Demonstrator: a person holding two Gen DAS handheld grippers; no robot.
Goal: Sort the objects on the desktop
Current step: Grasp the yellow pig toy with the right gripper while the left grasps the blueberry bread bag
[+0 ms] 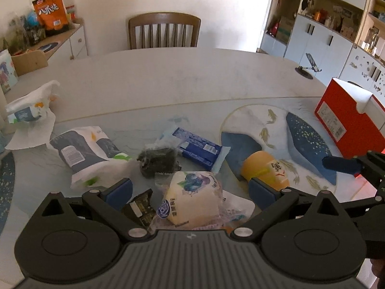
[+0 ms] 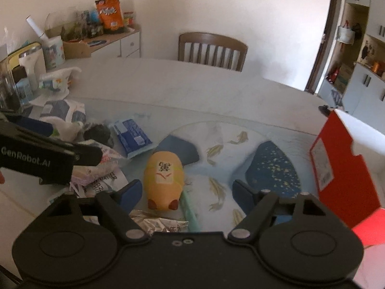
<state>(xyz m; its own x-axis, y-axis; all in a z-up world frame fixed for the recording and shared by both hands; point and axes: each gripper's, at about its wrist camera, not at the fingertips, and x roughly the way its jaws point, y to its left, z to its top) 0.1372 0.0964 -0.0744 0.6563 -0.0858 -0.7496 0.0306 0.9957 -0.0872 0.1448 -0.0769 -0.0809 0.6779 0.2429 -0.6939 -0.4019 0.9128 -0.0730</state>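
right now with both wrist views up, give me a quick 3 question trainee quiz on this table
1. True or false: the left gripper is shut on the blueberry bread packet.
2. Which thing lies between the right gripper's open fingers? A) blue wafer packet B) yellow bottle C) red box
3. Name the colour of the open box at the table's right edge.

Key
1. False: it is open, and the packet lies between its fingers.
2. B, the yellow bottle, lying on its side.
3. Red.

Counting, at twelve o'clock, one wooden chair [image 1: 164,30]; at three, one red box [image 1: 346,122]; centrally, one orange pouch [image 2: 163,179], one blue packet [image 1: 198,148], two white-and-grey bags [image 1: 81,151].
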